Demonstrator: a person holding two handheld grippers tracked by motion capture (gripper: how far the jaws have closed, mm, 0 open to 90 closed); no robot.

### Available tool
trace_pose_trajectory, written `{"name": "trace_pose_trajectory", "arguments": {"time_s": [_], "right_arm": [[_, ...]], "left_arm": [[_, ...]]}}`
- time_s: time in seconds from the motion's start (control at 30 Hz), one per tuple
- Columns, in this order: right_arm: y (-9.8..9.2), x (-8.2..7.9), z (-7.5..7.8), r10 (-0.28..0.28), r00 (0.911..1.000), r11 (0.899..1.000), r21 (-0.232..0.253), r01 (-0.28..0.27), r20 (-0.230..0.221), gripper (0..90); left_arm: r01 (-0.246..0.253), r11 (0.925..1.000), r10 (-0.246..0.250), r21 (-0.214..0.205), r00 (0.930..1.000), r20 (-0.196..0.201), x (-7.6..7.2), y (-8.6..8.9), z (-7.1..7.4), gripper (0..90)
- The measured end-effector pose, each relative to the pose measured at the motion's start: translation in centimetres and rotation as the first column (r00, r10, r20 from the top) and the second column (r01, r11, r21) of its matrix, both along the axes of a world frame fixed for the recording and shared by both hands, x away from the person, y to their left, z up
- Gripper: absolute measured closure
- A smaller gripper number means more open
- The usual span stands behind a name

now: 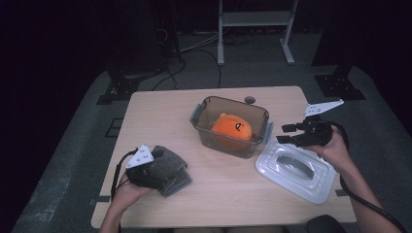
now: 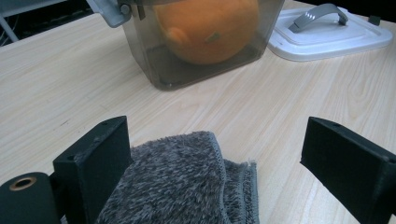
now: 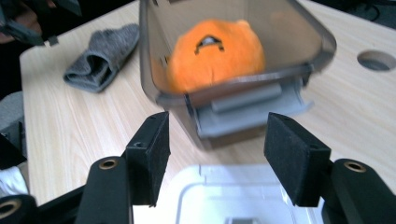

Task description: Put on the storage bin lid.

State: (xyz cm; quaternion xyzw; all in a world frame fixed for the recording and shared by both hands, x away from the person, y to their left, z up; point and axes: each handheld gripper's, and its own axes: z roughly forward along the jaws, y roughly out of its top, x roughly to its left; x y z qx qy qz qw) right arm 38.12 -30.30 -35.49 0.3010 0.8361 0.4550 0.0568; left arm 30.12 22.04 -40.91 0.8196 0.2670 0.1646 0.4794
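Observation:
A smoky clear plastic container (image 1: 228, 144) stands open at the table's middle with an orange plush toy (image 1: 231, 127) inside. Its white lid (image 1: 296, 170) lies flat to the right, grey handle up. My right gripper (image 1: 286, 133) hovers over the lid's far edge, open and empty, pointing at the container's grey latch (image 3: 247, 109). At the front left lies a folded grey cloth (image 1: 170, 171). My left gripper (image 1: 156, 167) sits low over it, open. In the left gripper view the cloth (image 2: 187, 182) lies between the wide jaws, against the left one and well apart from the right one.
A round cable hole (image 1: 249, 100) sits in the table just behind the container. Bare wood (image 1: 160, 116) spreads across the far left and between cloth and container. A metal stand (image 1: 255, 19) and cables lie on the floor beyond the table.

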Motion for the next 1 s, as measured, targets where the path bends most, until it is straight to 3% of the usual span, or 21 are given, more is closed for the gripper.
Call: {"name": "trace_pose_trajectory", "arguments": {"time_s": [0.43,1.0], "right_arm": [[-2.2,-1.6,-4.1,-0.042,0.9985,0.999,-0.034,0.04,-0.036,39.0],[-3.6,-3.0,-7.4,-0.077,0.9951,0.994,-0.082,0.072,-0.062,41.3]], "left_arm": [[-0.009,0.9999,0.009,-0.008,1.0,0.004,0.0,0.2,0.2,7.4],[-0.018,0.9998,0.018,-0.011,0.9998,0.003,-0.1,0.5,0.2,7.4]]}}
